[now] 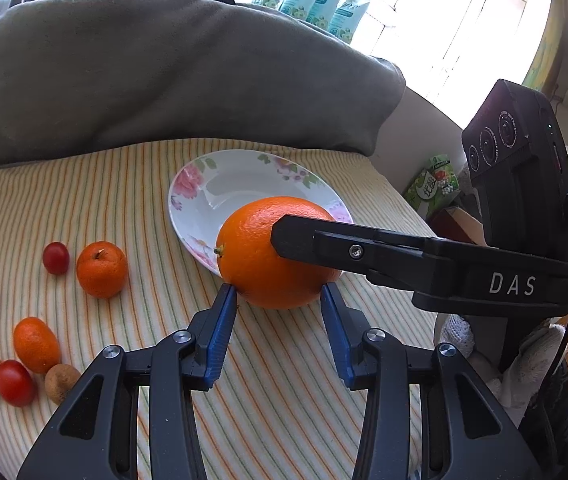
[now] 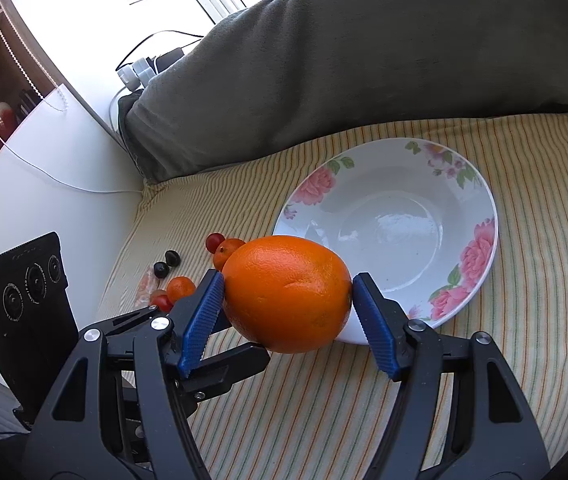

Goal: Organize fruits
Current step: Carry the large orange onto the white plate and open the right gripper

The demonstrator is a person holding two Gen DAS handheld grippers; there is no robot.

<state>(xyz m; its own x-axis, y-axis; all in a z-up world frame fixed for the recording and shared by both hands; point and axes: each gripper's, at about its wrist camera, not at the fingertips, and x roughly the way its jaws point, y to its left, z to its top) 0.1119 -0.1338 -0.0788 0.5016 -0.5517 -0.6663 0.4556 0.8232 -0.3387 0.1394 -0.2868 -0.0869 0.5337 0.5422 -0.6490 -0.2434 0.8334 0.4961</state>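
Beside the floral plate (image 2: pixel 480 248): right gripper (image 2: pixel 288 300) clamped on the orange (image 2: pixel 288 292).
Carry level over the rim; left gripper (image 1: pixel 279 300) parted, empty.

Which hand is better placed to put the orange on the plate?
Right: its tongs already grip the orange beside the plate. The left tongs hold nothing.

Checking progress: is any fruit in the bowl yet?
No, the bowl is bare inside; the orange is gripped beside it.
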